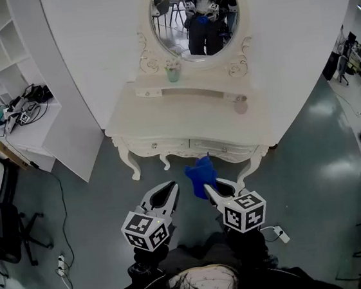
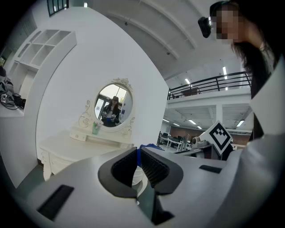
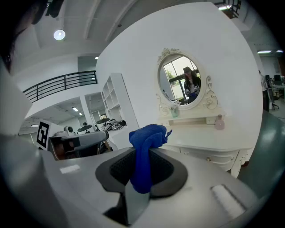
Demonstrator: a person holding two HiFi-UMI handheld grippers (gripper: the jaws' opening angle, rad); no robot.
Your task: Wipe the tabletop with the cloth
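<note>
Starting leftmost, the left gripper (image 2: 139,165) is noted with jaws together, empty; the right gripper (image 3: 142,171) is clamped on the blue cloth (image 3: 146,136), short of the front edge of the desk (image 1: 184,117). The cloth is judged light and limp, best pinched at a bunched fold.

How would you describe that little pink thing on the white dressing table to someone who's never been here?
Find the white dressing table with the oval mirror. By the right end of its raised shelf stands a small bottle. It is pinkish, unlike the green cup, which stands left of centre under the mirror.
</note>
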